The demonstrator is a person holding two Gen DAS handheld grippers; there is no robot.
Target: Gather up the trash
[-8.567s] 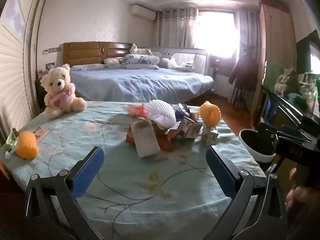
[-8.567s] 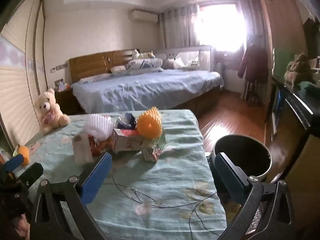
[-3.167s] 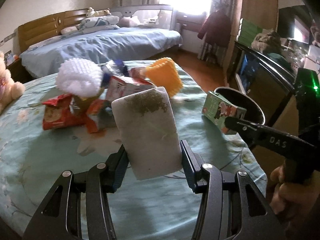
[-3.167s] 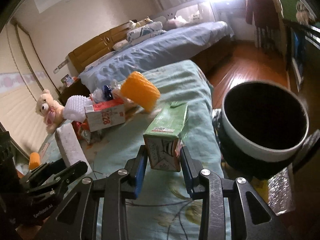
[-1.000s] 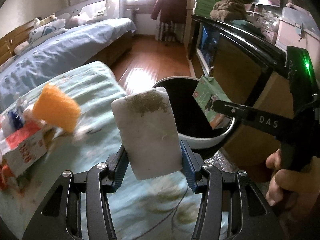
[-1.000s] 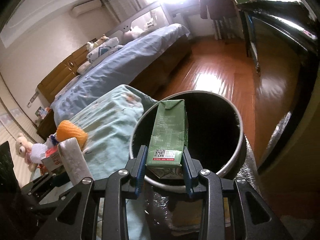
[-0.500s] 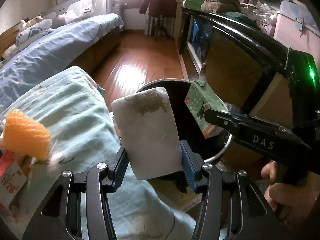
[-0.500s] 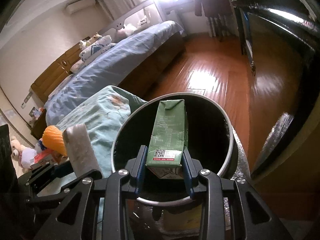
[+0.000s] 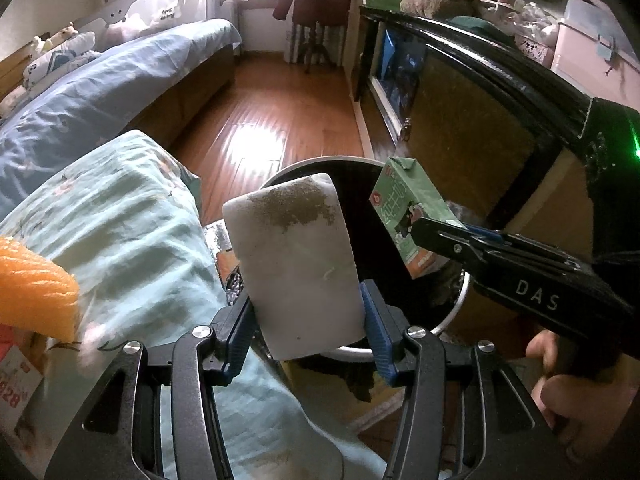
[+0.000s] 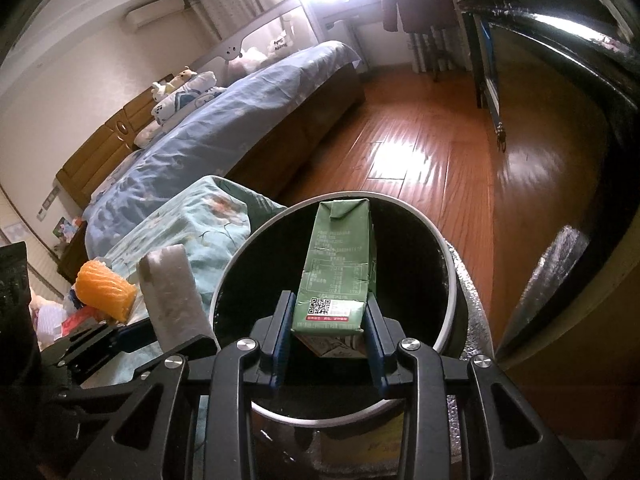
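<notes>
My left gripper (image 9: 306, 316) is shut on a dirty white foam block (image 9: 294, 264) and holds it at the near rim of the round black trash bin (image 9: 460, 308). My right gripper (image 10: 330, 330) is shut on a green drink carton (image 10: 338, 268), held upright over the open mouth of the bin (image 10: 448, 268). The carton also shows in the left wrist view (image 9: 412, 216), above the bin. The foam block shows in the right wrist view (image 10: 174, 292), left of the bin.
The table with a light blue floral cloth (image 9: 120, 240) lies left of the bin, with an orange foam net (image 9: 34, 284) and a red-and-white box (image 9: 14, 376) on it. A dark cabinet (image 9: 480, 92) stands right of the bin. A blue bed (image 10: 224, 124) is behind.
Both grippers have moved further right off the table; the foam block and the carton now sit closer over the bin's mouth. Both stay gripped.
</notes>
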